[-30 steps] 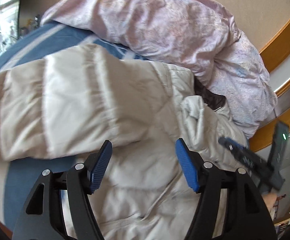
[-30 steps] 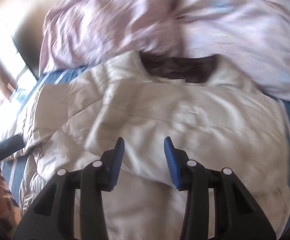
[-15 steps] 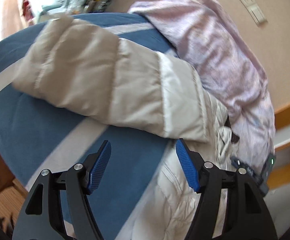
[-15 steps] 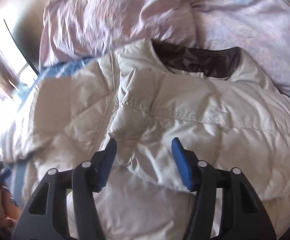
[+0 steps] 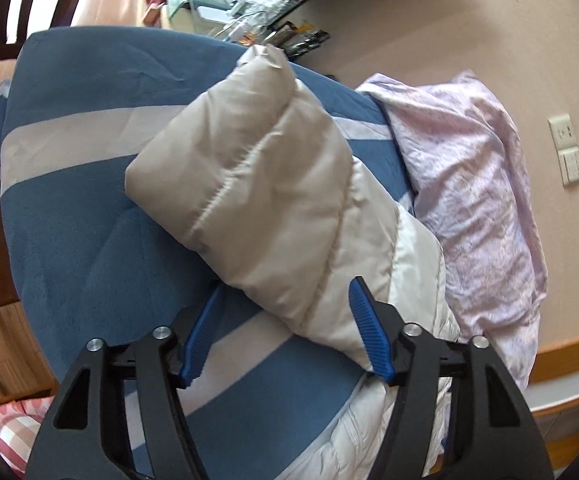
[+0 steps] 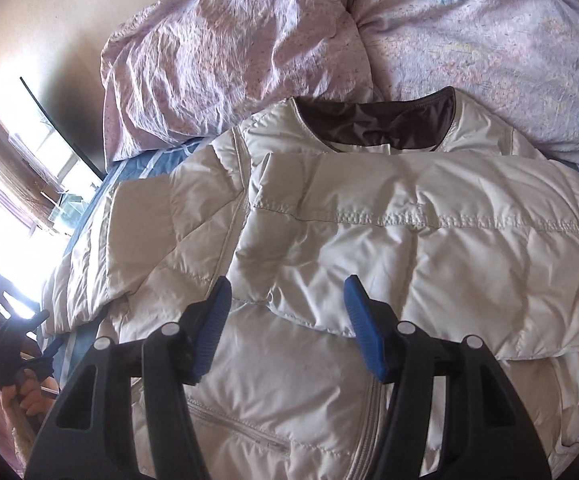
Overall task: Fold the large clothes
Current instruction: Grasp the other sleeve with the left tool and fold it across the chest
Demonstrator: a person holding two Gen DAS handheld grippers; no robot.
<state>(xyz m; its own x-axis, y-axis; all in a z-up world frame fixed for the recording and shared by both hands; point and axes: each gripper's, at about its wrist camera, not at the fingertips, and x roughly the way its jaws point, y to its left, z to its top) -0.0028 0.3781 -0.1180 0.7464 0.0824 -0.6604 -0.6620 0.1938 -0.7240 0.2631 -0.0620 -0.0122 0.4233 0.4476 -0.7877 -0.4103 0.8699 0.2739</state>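
Observation:
A cream puffer jacket [image 6: 369, 248] lies front-up on the blue striped bedspread [image 5: 89, 208], its brown-lined collar [image 6: 373, 124] toward the pink quilt. One sleeve is folded across the chest. My right gripper [image 6: 287, 312] hovers open over the folded sleeve's lower edge, and its pads do not pinch the cloth. The other sleeve [image 5: 257, 184] stretches out across the bedspread. My left gripper [image 5: 285, 320] straddles that sleeve near the shoulder; its jaws are closing with the padded cloth between them, not clamped. The left gripper [image 6: 5, 344] and its hand also show at the right wrist view's left edge.
A crumpled pink quilt [image 6: 249, 40] is heaped against the wall behind the collar. A wooden bed rail [image 5: 561, 352] runs on the right. A cluttered glass surface [image 5: 241, 0] stands beyond the bed's far end. Wood floor [image 5: 5, 328] and a pink checked cloth [image 5: 5, 428] lie at lower left.
My left gripper swung away from the jacket's body to the outstretched sleeve and came down around it. My right gripper's jaws widened and it drew back a little from the folded sleeve.

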